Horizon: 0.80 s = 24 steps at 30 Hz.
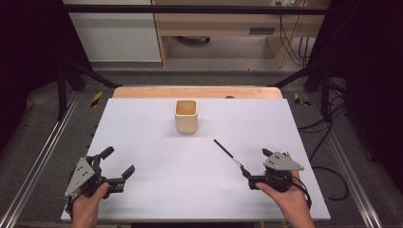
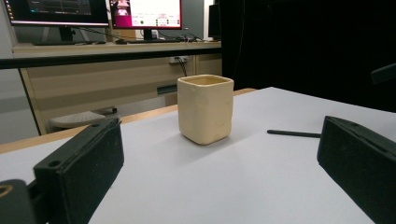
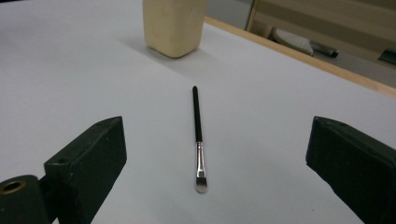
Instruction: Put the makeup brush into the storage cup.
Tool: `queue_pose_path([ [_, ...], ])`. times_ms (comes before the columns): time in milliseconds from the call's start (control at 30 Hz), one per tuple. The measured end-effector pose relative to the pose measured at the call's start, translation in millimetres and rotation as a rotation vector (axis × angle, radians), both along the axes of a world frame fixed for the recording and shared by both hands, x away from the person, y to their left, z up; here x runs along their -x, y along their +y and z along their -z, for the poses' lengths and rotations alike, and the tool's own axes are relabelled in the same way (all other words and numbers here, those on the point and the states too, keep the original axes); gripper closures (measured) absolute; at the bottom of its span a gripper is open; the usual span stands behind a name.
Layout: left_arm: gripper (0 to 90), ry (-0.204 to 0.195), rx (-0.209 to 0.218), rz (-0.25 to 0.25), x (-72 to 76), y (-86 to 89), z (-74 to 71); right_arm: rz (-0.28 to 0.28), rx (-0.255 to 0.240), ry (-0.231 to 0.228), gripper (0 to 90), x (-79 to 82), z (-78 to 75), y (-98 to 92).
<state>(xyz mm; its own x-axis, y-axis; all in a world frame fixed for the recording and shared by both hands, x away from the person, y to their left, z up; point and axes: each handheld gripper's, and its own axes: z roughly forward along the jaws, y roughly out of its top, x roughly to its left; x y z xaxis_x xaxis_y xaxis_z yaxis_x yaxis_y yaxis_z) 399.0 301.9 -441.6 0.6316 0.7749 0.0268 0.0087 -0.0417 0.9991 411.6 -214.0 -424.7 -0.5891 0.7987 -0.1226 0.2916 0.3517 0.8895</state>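
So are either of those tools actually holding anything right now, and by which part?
Nothing is held. Both the left tool and the right tool are open; the brush lies flat on the table between the right tool's jaws, untouched, its bristle end nearest that tool.

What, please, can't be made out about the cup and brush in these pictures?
- Cup: top cut off by the upper edge of the right gripper view.
- Cup inside: hidden by its own wall in the left gripper view.
- Brush: bristle end hidden behind the tool's jaw there.
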Motion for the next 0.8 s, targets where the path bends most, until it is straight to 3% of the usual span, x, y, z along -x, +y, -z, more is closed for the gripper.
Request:
queue_pose_path([
  [167,0.3,0.002,-0.003,0.005,-0.5,-0.3,0.5,-0.006,0.062,0.085,5.7,-18.8,-2.5,4.7],
  [333,0.4,0.001,-0.004,0.006,-0.2,0.0,0.1,-0.028,0.077,0.159,6.2,-35.5,-2.5,8.8],
  [800,0.5,0.002,-0.014,0.016,-0.4,-1.7,0.5,-0.053,0.151,0.254,8.1,-65.1,3.1,31.1],
])
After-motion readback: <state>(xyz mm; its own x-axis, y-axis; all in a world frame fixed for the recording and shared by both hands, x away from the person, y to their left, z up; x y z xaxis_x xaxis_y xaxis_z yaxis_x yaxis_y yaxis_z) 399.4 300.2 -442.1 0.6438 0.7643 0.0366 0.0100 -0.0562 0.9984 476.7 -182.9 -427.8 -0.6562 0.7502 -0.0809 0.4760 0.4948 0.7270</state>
